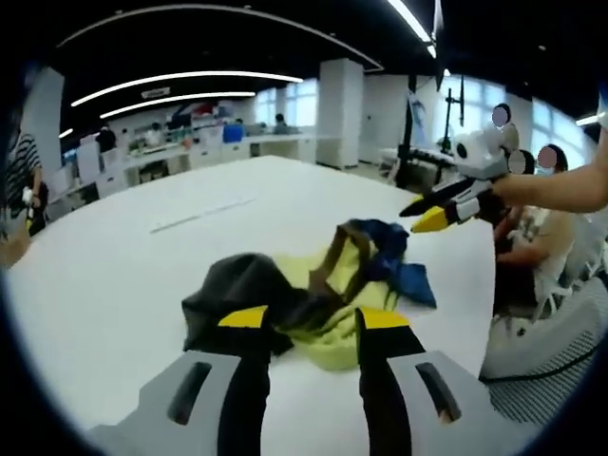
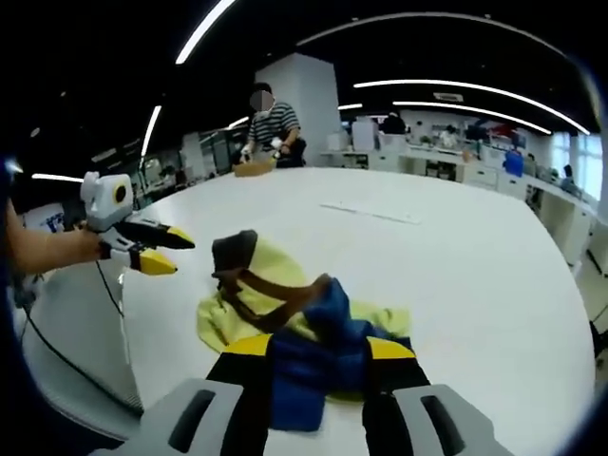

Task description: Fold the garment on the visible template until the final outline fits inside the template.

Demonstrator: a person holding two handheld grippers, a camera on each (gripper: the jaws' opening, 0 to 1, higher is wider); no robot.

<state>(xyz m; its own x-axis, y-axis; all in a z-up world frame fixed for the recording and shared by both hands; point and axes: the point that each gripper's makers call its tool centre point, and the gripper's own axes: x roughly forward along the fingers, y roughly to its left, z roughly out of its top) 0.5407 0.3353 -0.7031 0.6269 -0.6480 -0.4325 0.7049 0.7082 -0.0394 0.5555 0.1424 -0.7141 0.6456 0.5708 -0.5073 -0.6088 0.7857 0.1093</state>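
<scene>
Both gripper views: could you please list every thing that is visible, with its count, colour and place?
garment: one, crumpled; yellow, blue, dark grey, brown trim; on the table, just ahead of both grippers.
table: one, white, large; under the garment.
pale strip: one, whitish; flat on the table beyond the garment.
seated person: one, striped shirt; at the table's far edge in the right gripper view.
desks and equipment: several, white; in the background of the room.
ceiling lights: several, white strips; overhead.
left gripper: one, black jaws with yellow tips; open, at the garment's dark grey edge.
right gripper: one, same colours; open, blue cloth between its jaws.
person's arm: one; holding the right gripper.
</scene>
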